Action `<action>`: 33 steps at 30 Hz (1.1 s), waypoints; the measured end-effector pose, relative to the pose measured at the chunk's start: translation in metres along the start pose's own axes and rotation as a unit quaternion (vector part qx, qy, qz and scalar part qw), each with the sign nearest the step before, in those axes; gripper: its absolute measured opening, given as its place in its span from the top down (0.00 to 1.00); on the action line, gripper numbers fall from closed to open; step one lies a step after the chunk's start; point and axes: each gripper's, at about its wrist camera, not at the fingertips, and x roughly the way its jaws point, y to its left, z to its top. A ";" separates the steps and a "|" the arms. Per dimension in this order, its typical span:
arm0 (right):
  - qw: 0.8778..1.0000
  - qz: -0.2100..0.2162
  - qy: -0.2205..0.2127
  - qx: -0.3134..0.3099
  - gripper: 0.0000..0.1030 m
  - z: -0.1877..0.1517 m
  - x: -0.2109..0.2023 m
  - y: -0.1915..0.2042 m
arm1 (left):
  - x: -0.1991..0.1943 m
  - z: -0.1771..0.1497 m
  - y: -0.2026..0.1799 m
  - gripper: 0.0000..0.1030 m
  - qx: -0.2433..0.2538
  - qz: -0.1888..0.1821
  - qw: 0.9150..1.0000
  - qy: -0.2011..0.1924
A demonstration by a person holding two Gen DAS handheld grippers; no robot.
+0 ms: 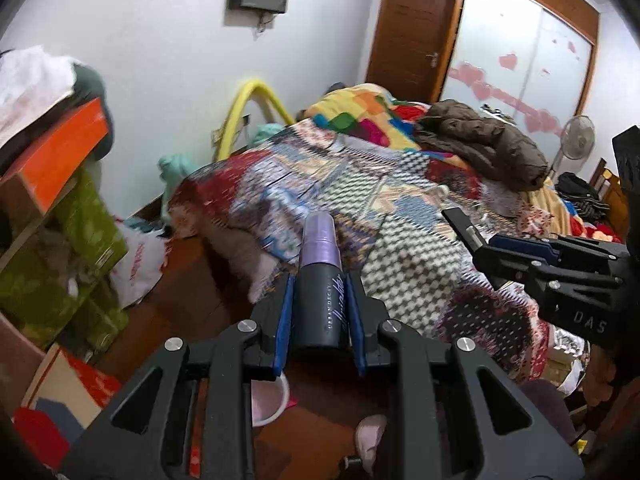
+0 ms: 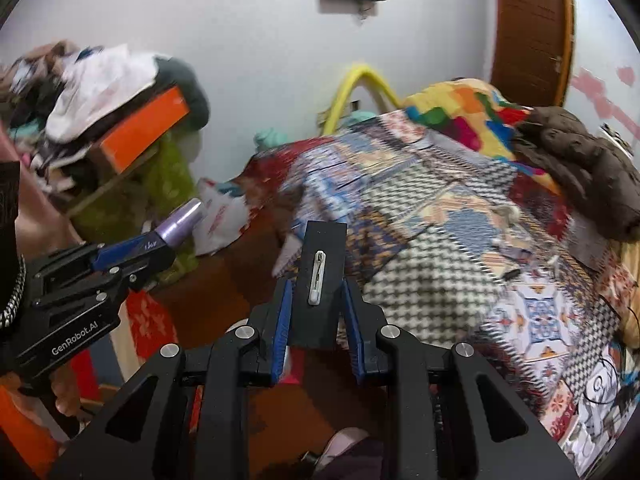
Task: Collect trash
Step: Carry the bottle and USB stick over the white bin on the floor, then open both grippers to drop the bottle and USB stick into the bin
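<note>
My left gripper (image 1: 319,280) is shut on a small dark spray bottle (image 1: 320,300) with a purple cap, held lengthwise between the blue pads. In the right wrist view that bottle (image 2: 178,224) pokes out of the left gripper (image 2: 162,242) at the left. My right gripper (image 2: 318,284) is shut on a flat black rectangular piece (image 2: 324,280) with a small white clip on its face. From the left wrist view the right gripper (image 1: 486,246) shows at the right edge with the black piece (image 1: 460,226) sticking out. Both hang above the foot of a bed (image 1: 400,216).
A patchwork blanket covers the bed (image 2: 440,256), with a brown jacket (image 1: 480,144) and small bits on it. Stacked boxes (image 1: 60,168) and clothes stand at the left, a white plastic bag (image 2: 220,216) on the floor, a standing fan (image 1: 576,136) and a wooden door (image 1: 412,24) behind.
</note>
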 end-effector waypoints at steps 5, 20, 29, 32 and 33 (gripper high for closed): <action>0.999 0.023 0.024 -0.018 0.77 -0.008 0.024 0.037 | 0.000 -0.022 0.030 0.76 -0.012 0.016 1.000 0.021; 0.984 0.075 0.156 -0.038 0.77 -0.040 0.137 0.103 | 0.093 -0.101 0.104 0.76 -0.092 0.023 0.981 0.172; 0.970 0.087 0.224 -0.028 0.77 -0.047 0.201 0.111 | 0.155 -0.130 0.134 0.76 -0.136 0.027 0.959 0.245; 0.965 0.096 0.243 -0.019 0.77 -0.049 0.221 0.110 | 0.169 -0.133 0.142 0.76 -0.147 0.025 0.954 0.259; 0.964 0.091 0.247 -0.020 0.77 -0.049 0.227 0.110 | 0.173 -0.134 0.145 0.76 -0.149 0.026 0.953 0.262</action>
